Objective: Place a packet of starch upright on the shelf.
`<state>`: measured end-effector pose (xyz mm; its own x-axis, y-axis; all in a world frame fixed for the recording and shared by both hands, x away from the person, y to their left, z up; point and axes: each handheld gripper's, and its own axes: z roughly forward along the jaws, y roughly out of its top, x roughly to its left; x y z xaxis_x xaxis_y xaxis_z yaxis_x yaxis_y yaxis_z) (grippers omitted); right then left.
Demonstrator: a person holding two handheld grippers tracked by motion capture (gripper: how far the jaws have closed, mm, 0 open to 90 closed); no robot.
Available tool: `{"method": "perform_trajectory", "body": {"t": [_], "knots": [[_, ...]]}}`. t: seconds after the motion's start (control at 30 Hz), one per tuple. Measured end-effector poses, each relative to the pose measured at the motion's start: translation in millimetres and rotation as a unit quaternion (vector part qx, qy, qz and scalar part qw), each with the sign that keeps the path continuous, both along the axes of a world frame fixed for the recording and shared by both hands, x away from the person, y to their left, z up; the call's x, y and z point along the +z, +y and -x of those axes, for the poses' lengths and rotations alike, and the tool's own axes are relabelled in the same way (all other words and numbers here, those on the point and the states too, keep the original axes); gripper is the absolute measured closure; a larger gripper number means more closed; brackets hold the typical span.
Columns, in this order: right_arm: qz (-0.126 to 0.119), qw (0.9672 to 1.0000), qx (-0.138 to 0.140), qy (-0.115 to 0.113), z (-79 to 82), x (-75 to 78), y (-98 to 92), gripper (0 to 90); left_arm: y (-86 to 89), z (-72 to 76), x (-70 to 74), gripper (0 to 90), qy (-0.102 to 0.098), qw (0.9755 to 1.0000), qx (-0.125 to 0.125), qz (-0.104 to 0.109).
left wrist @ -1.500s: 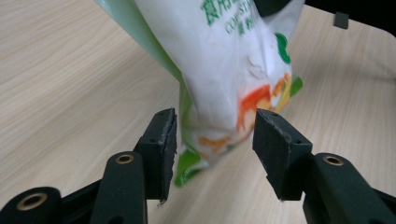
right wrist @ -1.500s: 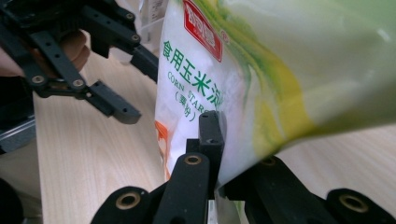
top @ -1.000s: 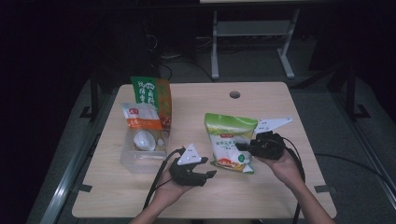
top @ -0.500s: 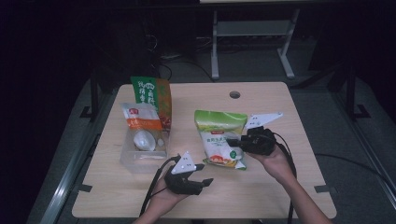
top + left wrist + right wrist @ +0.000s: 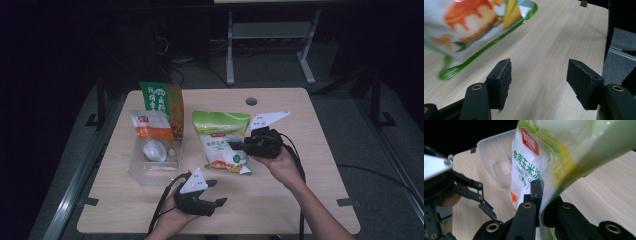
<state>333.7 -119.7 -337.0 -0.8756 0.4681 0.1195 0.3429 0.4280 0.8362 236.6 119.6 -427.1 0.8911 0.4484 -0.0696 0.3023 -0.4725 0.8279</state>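
Note:
A green and white corn starch bag (image 5: 220,134) hangs tilted above the table, its lower corner near the wood. My right gripper (image 5: 238,146) is shut on the bag's right edge; in the right gripper view the black jaws (image 5: 539,195) pinch the bag (image 5: 528,169) with the plastic folded between them. My left gripper (image 5: 217,193) lies low near the front edge, pointing right. Its jaws have just been opening, and in the left gripper view they (image 5: 539,75) stand wide apart with only bare wood between them. The bag's corner (image 5: 469,27) lies beyond them to the left.
A clear plastic container (image 5: 144,175) sits left of the bag, holding an orange and white packet (image 5: 150,126) and a white scoop (image 5: 152,150). A green and orange bag (image 5: 162,100) stands behind it. A round cable hole (image 5: 251,101) marks the table's far side.
The right gripper has carried the bag to the left and lifted it more upright. The left gripper has drawn back toward the front edge and its jaws have spread wider.

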Motion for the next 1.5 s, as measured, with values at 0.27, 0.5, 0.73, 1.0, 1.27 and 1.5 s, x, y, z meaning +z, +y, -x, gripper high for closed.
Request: {"method": "perform_trajectory", "body": {"t": [0.27,0.5,0.73,1.0,1.27,1.5], "knots": [[-0.004,0.9999,0.016,-0.004,-3.6,11.6,19.4,88.7,-1.0,7.0,-1.2,31.3,-0.006,0.9999,-0.014,-0.008],[-0.005,0.9993,0.036,-0.009,-7.3,21.6,42.1,88.7,0.3,11.5,-1.3,30.2,-0.005,0.9998,-0.019,-0.005],[-0.005,0.9981,0.057,-0.021,-10.9,30.9,66.1,88.6,4.1,16.1,-2.8,29.0,-0.004,0.9998,-0.018,-0.007],[-0.007,0.9969,0.075,-0.024,-12.3,38.7,92.5,88.7,7.9,19.7,-2.1,28.7,-0.006,0.9998,-0.021,-0.004],[-0.013,0.9954,0.091,-0.024,-16.2,39.6,124.8,88.7,12.4,22.1,-1.4,28.7,-0.007,0.9998,-0.021,0.002],[-0.014,0.9951,0.097,-0.017,-20.4,34.9,147.6,88.7,17.1,24.5,-1.6,28.7,-0.006,0.9998,-0.02,0.001]]}}
